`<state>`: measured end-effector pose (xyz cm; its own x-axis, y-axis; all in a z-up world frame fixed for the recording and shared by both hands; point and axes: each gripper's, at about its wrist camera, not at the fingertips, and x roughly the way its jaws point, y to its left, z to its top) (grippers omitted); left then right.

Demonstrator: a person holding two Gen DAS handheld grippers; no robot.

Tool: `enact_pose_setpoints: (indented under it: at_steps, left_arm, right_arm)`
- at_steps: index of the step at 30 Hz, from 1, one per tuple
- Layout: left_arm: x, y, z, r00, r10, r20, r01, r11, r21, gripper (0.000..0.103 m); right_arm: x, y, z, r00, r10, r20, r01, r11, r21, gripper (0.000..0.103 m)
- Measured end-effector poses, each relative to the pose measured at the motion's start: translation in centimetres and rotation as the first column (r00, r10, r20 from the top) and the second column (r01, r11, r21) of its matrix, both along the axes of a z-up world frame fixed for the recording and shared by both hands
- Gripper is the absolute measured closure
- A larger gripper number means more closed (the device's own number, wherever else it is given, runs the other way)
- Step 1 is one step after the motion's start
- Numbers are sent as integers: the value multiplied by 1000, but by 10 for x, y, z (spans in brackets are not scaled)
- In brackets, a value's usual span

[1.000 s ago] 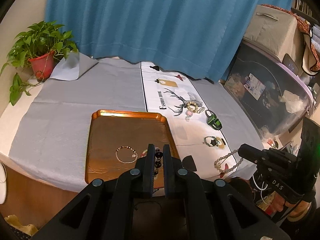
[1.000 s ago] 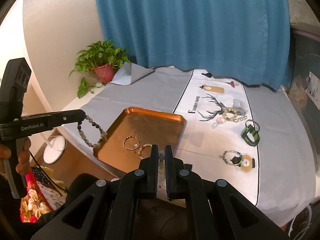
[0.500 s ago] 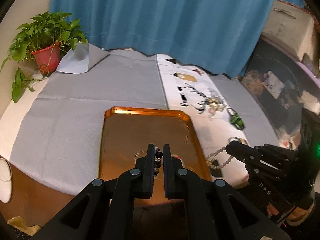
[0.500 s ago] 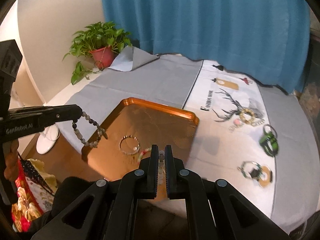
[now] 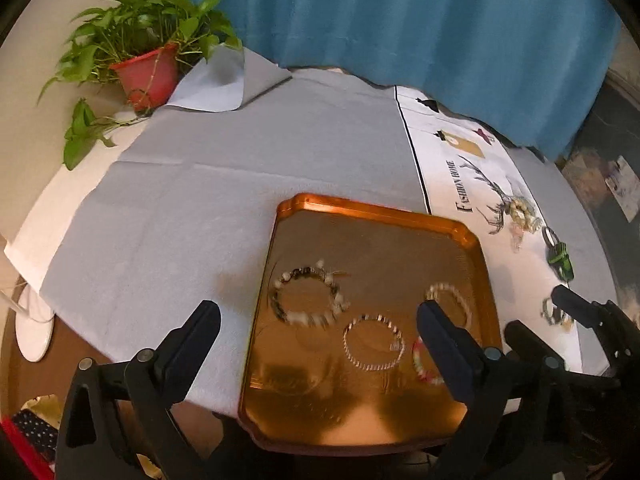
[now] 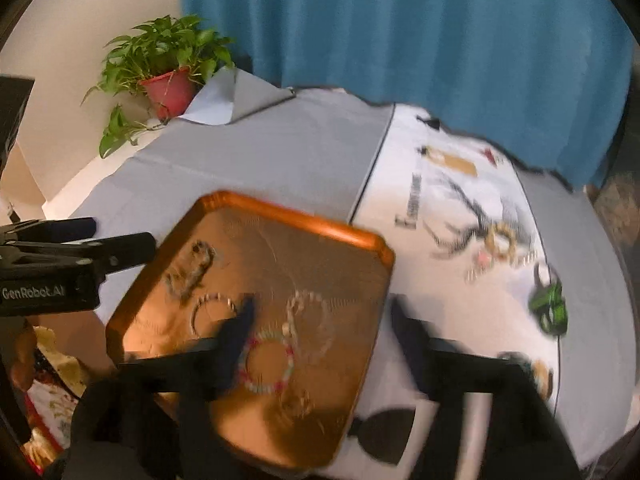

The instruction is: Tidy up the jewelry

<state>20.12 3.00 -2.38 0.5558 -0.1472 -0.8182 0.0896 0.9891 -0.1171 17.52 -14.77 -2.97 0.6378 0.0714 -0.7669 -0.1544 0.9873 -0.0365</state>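
Observation:
A copper tray (image 5: pixel 372 210) (image 6: pixel 304 220) sits on the grey cloth at the table's front edge. In it lie a stone-bead bracelet (image 5: pixel 306 296) (image 6: pixel 190 268), a thin beaded ring (image 5: pixel 374 342) (image 6: pixel 214 312), a pale bead bracelet (image 5: pixel 448 300) (image 6: pixel 310 328) and a pink-green bracelet (image 6: pixel 268 362). My left gripper (image 5: pixel 320 340) is open and empty above the tray's near half. My right gripper (image 6: pixel 320 332) is open and empty above the tray's right part; the view is blurred.
On the white runner (image 5: pixel 452 152) right of the tray lie a cream bead bracelet (image 5: pixel 520 212) (image 6: pixel 502 242), a green-black watch (image 5: pixel 560 256) (image 6: pixel 548 312) and another piece (image 5: pixel 554 312). A potted plant (image 5: pixel 148 64) stands at the back left. A blue curtain (image 5: pixel 400 12) hangs behind.
Both grippers opened. The stone-bead bracelet from the left gripper and the pale bead bracelet from the right now lie in the tray. Both grippers moved over the tray.

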Motion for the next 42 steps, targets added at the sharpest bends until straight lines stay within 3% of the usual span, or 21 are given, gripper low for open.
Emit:
enact_pose_setpoints:
  at_steps: [5,10,17,28,42]
  left_arm:
    - [-49,-3,-10,999,-17,-30,18,998,53,6]
    - [-105,-9,-14,999,-17,-35,18,999,39,6]
    - [-151,-24,3,999,-41,6,41,998,47,6]
    - [-184,-43,24,996,-70,56,65,994,84,6]
    - [-199,-64,34,991,-102,83,90,986,137,5]
  right_arm:
    - [-54,-6,-13,998,35,-44,-36,999,-19,25]
    - [-110,-12,-18,997,38,-70,-39,999,-15,24]
    - [-155,-24,-3,999,5,-31,-5,1000,2,24]
    - [-196,-41,7,1000,-23,4,23,999,34,24]
    - [-209,-61,11,999,-50,15,49,995,86,23]
